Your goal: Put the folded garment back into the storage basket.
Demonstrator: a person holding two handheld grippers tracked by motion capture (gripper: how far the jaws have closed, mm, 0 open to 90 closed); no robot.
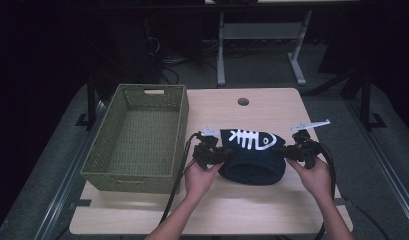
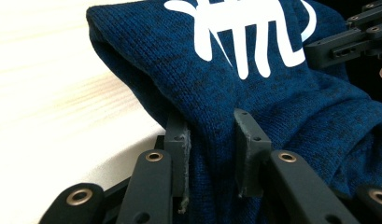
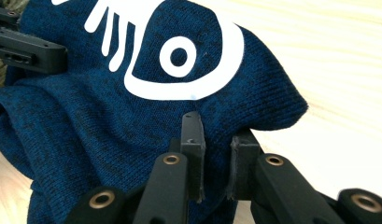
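high view: i have the left hand-held gripper [image 1: 223, 154] and right hand-held gripper [image 1: 281, 150] each clamped on an end of the blue sweater [image 1: 252, 157], mid-tabletop [image 1: 272, 210], right of the basket [image 1: 134, 140]. i judge lifting is underway; next, carry it left into the basket.

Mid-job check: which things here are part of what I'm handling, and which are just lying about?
In the job:
- dark blue knit garment with a white fish-bone print
- left gripper, shut on its left end
- right gripper, shut on its right end

Lying about:
- green woven basket, left of the garment
- wooden table
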